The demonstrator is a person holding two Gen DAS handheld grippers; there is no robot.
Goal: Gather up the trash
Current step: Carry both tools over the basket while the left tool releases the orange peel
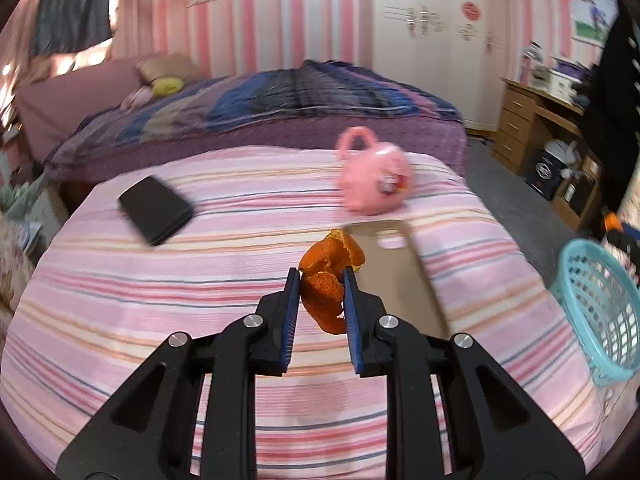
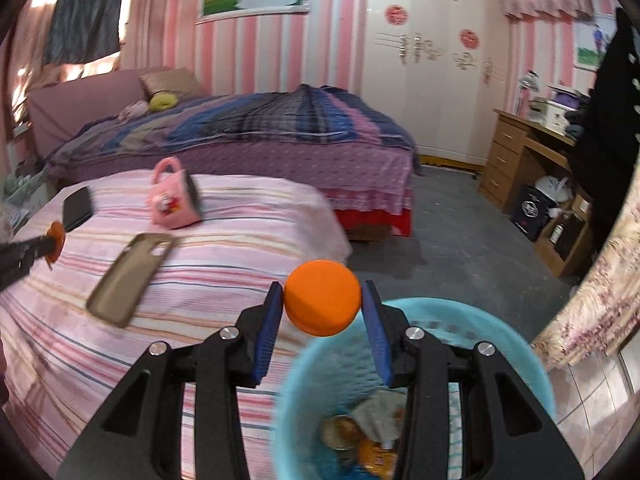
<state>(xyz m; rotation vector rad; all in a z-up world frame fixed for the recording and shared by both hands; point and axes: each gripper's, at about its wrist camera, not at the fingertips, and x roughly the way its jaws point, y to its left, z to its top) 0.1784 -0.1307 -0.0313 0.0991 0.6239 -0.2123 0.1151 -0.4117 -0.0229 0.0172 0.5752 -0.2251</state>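
Left gripper (image 1: 322, 276): jaws pinched tight on 1 orange peel (image 1: 326, 280), held above the striped bedspread (image 1: 160, 320).

Right gripper (image 2: 322, 292): jaws part-open, clamped on 1 orange bottle cap (image 2: 322, 298), held over the near rim of 1 blue basket (image 2: 520, 360). Basket contents: several wrappers, count unclear.

On the bedspread, further out: 1 phone case (image 1: 400, 272), 1 black phone (image 1: 156, 210), 1 pink mug (image 1: 374, 180) lying on its side.
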